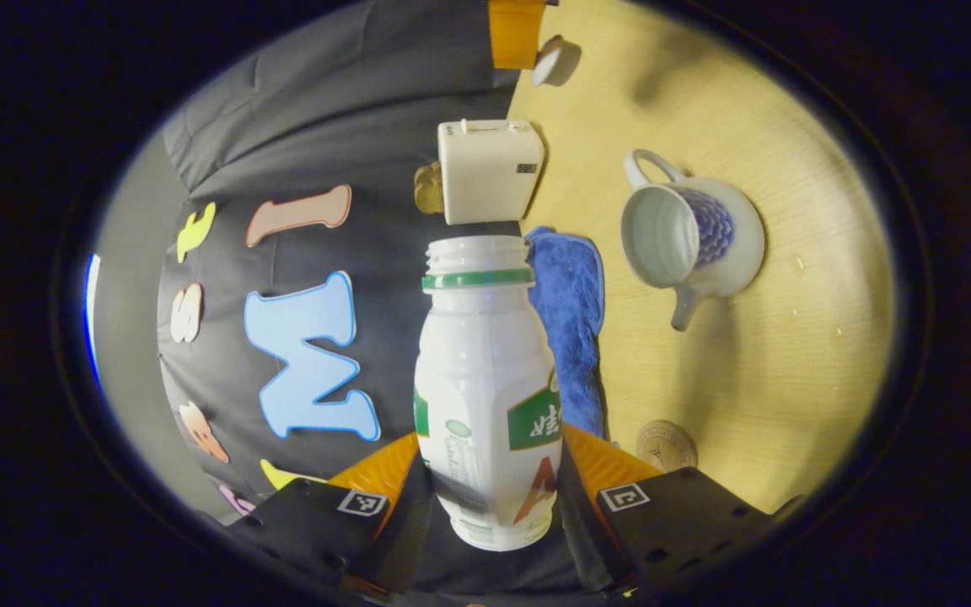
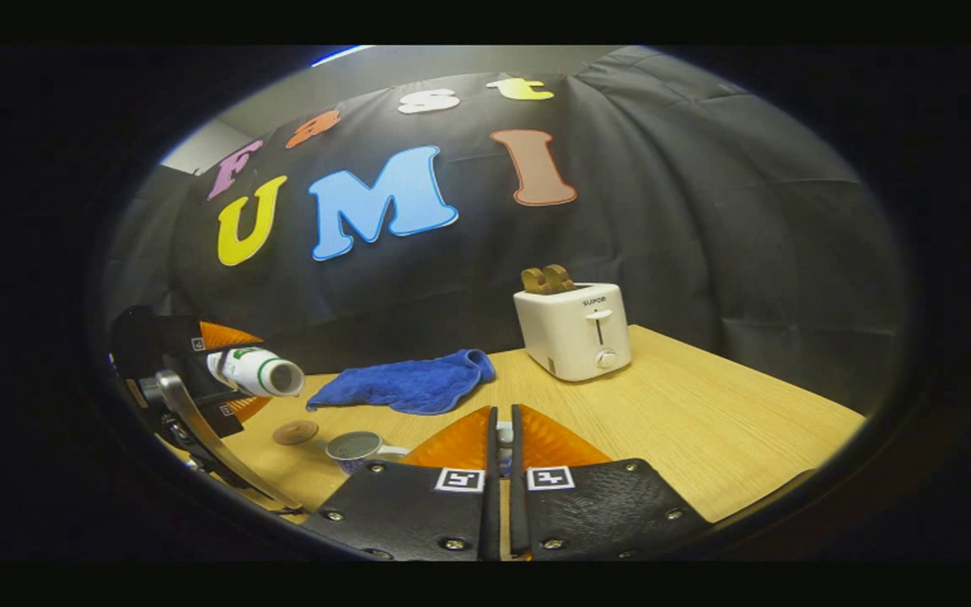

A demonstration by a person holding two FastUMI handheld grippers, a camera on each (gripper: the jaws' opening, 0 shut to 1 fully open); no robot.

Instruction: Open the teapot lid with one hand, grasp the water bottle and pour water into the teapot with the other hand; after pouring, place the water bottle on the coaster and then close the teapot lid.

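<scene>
Step in hand, as you'd judge it: the pour.

- Left tongs [image 1: 485,506]: clamped on the water bottle [image 1: 485,396], a white plastic bottle with a green neck ring, cap off, tipped on its side in the air.
- Teapot [image 1: 688,240]: glazed pale ceramic with a blue pattern, round body, loop handle and short spout, mouth uncovered, standing on the counter [image 1: 772,388]. The bottle's mouth sits short of it, so you need to carry the mouth over the opening. Whether water is inside, you cannot tell.
- Right tongs [image 2: 502,438]: fingers nearly together on something small and pale, likely the lid; too hidden to confirm.
- Coaster [image 1: 666,445]: flat brown disc, bare, near the teapot.
- Blue cloth [image 1: 570,312]: soft, crumpled.
- Toaster [image 2: 574,329]: smooth white box.
</scene>
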